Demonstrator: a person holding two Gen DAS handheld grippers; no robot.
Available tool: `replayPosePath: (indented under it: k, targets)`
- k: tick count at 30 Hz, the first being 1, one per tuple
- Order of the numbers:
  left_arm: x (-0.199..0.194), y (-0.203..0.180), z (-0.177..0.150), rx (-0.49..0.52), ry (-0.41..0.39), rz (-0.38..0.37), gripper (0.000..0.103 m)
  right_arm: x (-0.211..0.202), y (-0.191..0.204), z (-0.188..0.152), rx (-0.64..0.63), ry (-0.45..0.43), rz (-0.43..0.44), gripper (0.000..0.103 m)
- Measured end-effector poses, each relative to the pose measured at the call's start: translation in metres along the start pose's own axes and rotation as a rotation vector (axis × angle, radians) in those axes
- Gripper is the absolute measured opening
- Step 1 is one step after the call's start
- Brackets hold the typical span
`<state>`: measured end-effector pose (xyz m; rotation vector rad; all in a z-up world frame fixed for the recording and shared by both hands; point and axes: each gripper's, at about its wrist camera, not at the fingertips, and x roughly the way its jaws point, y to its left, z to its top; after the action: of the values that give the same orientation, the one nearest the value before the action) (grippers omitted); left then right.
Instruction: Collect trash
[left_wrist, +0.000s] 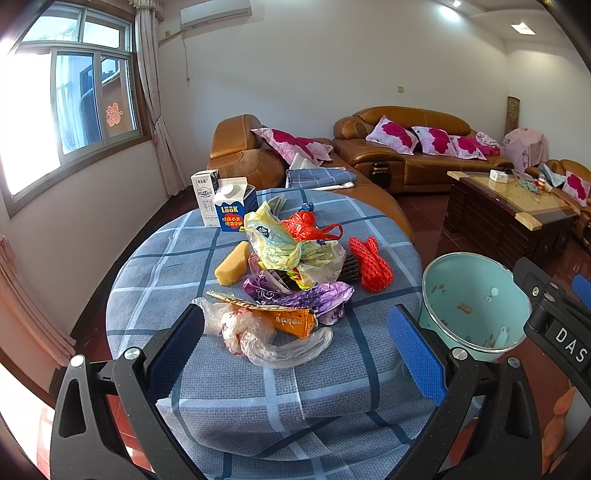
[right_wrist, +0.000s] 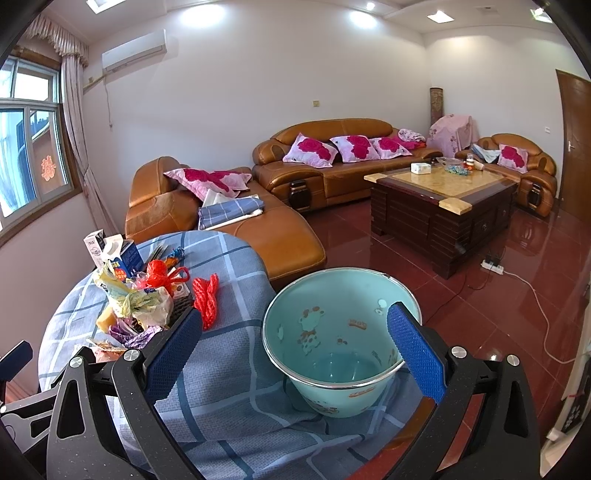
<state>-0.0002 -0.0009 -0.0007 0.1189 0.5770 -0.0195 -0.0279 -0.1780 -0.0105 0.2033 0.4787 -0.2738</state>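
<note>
While the trash pile lies mid-worktop, teal bucket sits at its right edge. Left gripper spread, holding nothing, before clear bag; right gripper spread toward bucket.

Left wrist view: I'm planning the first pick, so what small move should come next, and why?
Probably ease the left gripper forward and down onto the clear plastic bag. Its jaws are open and empty, the bag is the nearest piece of the trash pile and lies between them, and the teal bucket stands empty at the right.
</note>
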Motion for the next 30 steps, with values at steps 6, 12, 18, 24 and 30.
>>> replayPosePath:
  k: [6,12,18,24,30]
  targets:
    - [0.001,0.001,0.000,-0.004,0.002,0.001,0.097,0.000,0.000,0.000,0.002,0.001,0.000,0.098]
    - [0.001,0.001,0.000,-0.005,0.002,0.001,0.097,0.001,0.000,0.000,0.002,0.001,0.001,0.098]
    - [0.002,0.001,-0.001,-0.005,0.005,0.002,0.097,0.001,0.000,0.000,0.003,0.002,0.002,0.098]
    - [0.004,0.001,-0.003,-0.007,0.013,0.004,0.097,0.000,0.006,-0.001,0.003,0.009,0.009,0.098]
    - [0.014,0.000,-0.006,-0.007,0.032,0.001,0.097,0.000,0.006,-0.001,0.002,0.008,0.008,0.098]
